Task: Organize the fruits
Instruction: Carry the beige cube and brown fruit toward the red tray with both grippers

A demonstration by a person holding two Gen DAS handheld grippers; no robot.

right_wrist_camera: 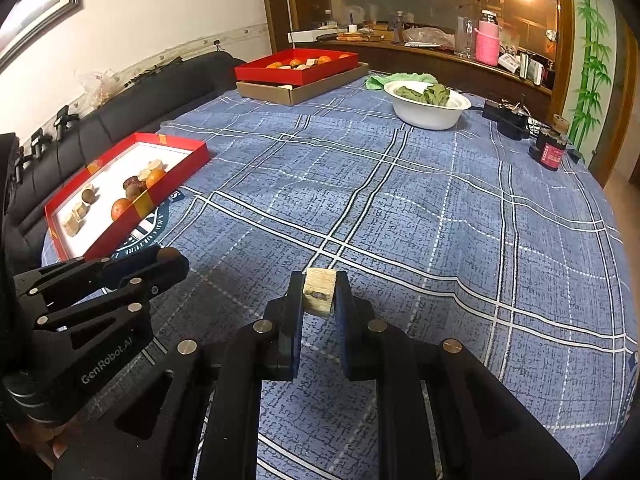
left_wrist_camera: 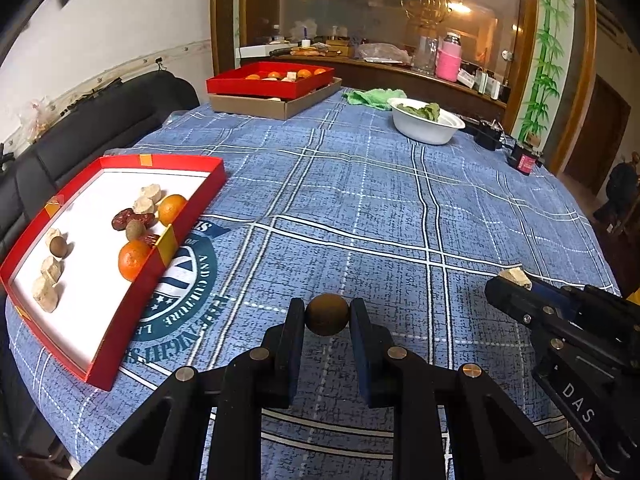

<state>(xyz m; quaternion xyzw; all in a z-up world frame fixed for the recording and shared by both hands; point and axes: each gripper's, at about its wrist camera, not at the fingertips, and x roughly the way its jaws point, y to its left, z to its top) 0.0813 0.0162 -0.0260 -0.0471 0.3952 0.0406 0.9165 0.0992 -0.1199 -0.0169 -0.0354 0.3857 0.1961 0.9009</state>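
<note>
Brown ball (left_wrist_camera: pixel 327 315) between left gripper (left_wrist_camera: pixel 327 320) pads

Both cameras sit close behind their own gripper's fingers, looking forward and obliquely down across the blue plaid tablecloth (left_wrist_camera: pixel 400 208) toward the mirrored cabinet (right_wrist_camera: pixel 420 4). The left wrist view stands nearer the red tray (left_wrist_camera: pixel 120 344). Both share tray, white bowl (right_wrist_camera: pixel 426 114) and, probably, each other's gripper at the edge.

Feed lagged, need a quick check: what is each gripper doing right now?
Left gripper: closed on the round brown fruit.
Right gripper: closed on the pale beige chunk.
</note>
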